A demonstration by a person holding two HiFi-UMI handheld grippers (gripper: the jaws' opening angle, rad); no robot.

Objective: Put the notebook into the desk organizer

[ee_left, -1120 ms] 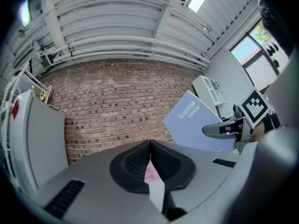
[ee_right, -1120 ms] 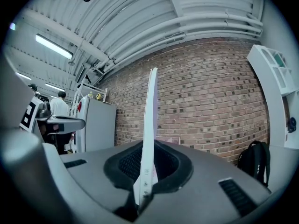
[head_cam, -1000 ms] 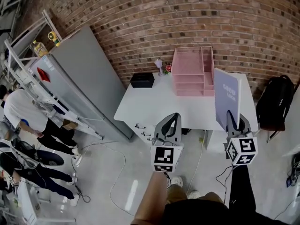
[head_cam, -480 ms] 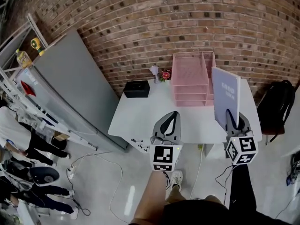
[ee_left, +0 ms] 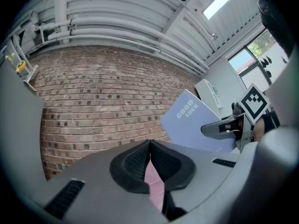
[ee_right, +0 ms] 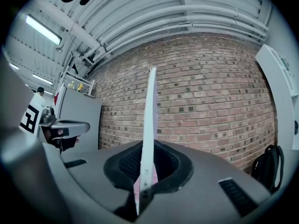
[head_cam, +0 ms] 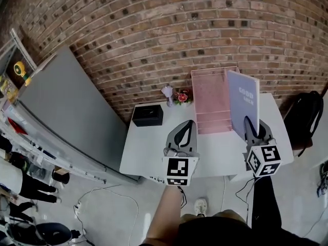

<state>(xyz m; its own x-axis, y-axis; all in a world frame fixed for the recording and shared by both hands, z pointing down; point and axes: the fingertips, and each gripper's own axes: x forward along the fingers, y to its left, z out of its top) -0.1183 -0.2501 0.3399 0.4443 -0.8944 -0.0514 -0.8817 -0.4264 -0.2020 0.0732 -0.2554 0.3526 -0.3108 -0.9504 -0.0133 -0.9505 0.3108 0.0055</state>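
In the head view my right gripper (head_cam: 248, 121) is clamped on the lower edge of the notebook (head_cam: 245, 104), which stands upright with its pale lavender cover, printed with white lettering, facing left. It is in the air over the right part of the white table (head_cam: 148, 150). Its cover overlaps the right side of the pink desk organizer (head_cam: 207, 104), which sits at the back of the table against the brick wall (head_cam: 154, 35). I cannot tell whether the two touch. My left gripper (head_cam: 189, 123) hangs over the middle of the table, well apart from the notebook, and carries nothing. A black box (head_cam: 148, 116) sits at the back left of the table, and a small flower ornament (head_cam: 180, 97) stands between the box and the organizer. A dark backpack (head_cam: 303, 117) rests on the floor to the right. In the left gripper view my left gripper's jaws meet at the tips with nothing between the pads. Only a sliver of the pink organizer shows through the slit below them, and off to the right the notebook's cover rises above my other gripper. In the right gripper view the notebook appears edge-on, a thin white upright line pinched between the two pads, with its top against the brick wall.
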